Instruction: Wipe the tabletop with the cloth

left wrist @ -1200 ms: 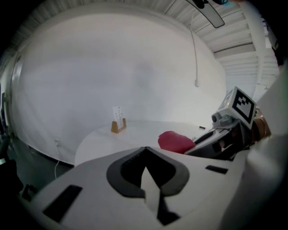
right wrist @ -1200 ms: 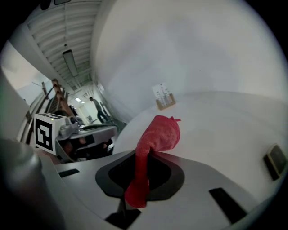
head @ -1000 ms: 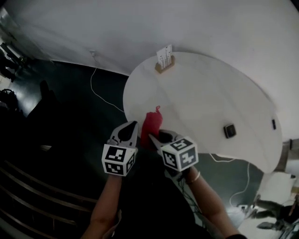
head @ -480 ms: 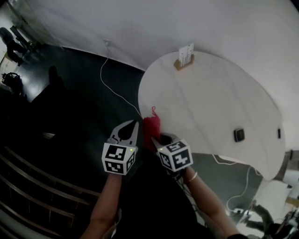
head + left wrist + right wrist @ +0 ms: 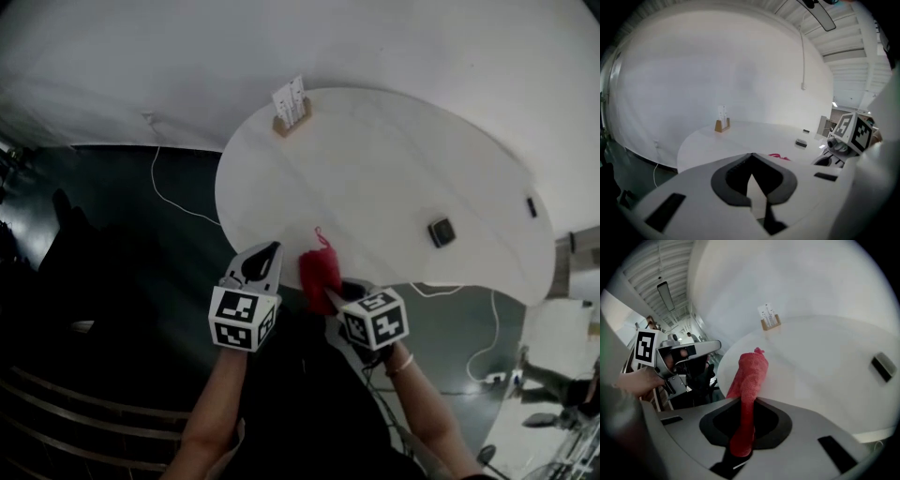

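Observation:
A red cloth [image 5: 317, 274] hangs bunched over the near edge of the round white table [image 5: 394, 178]. My right gripper [image 5: 330, 292] is shut on its lower end. In the right gripper view the cloth [image 5: 751, 376] stands up from between the jaws of that gripper [image 5: 747, 401], in front of the tabletop [image 5: 825, 362]. My left gripper [image 5: 270, 248] floats just left of the cloth, off the table's edge, with its tips together and nothing between them. In the left gripper view its jaws [image 5: 751, 155] meet, and a sliver of the cloth [image 5: 778, 156] shows beyond them.
A wooden card holder [image 5: 291, 108] with white cards stands at the table's far edge. A small dark block [image 5: 441, 231] lies at the right, and a smaller dark thing [image 5: 531, 207] lies farther right. White cables trail over the dark floor [image 5: 173, 197].
The head view has swung, so the table now sits further left and higher. Both grippers keep their places side by side at the table's near edge, the right one still holding the cloth.

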### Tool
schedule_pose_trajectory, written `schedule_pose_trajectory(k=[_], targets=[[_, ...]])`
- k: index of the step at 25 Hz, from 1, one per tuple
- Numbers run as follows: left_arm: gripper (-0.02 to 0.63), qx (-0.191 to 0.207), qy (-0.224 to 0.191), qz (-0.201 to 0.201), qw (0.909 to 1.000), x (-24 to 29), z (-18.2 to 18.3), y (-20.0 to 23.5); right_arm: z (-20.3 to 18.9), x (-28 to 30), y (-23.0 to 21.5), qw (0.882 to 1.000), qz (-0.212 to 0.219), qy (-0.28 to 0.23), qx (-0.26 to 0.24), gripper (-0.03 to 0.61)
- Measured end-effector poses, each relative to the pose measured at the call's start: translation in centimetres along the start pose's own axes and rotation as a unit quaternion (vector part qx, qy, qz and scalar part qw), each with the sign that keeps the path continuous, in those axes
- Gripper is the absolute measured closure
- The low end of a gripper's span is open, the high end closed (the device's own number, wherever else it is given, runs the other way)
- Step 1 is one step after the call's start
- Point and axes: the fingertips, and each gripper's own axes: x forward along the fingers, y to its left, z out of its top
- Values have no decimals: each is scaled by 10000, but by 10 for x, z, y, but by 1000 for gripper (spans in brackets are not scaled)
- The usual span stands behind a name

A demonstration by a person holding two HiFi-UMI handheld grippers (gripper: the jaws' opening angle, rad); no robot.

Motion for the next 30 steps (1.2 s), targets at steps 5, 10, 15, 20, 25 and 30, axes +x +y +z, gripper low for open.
schedule_pose_trajectory(k=[5, 10, 15, 20, 25, 30], targets=[[611, 224, 11, -383, 9990, 23, 10, -33, -20, -37, -58, 9969, -578, -108, 526, 532], [611, 342, -44, -565, 9978, 36, 19, -56, -29, -71, -114, 9897, -1189, -278, 747, 532], [611, 405, -78, -620, 9972, 41, 24, -69, -36, -94, -152, 9849, -1555, -240, 724, 532], [611, 515, -97, -608, 9968, 41, 28, -73, -34, -107, -165, 9817, -1757, -314, 668, 532], [611, 608, -177, -559, 9964, 40, 37, -75, -7, -134, -158, 9781, -1837, -818, 533, 532], [611, 675, -300, -479, 9961, 37, 50, -75, 51, -150, -147, 9695, -1846, -1606, 174, 532]])
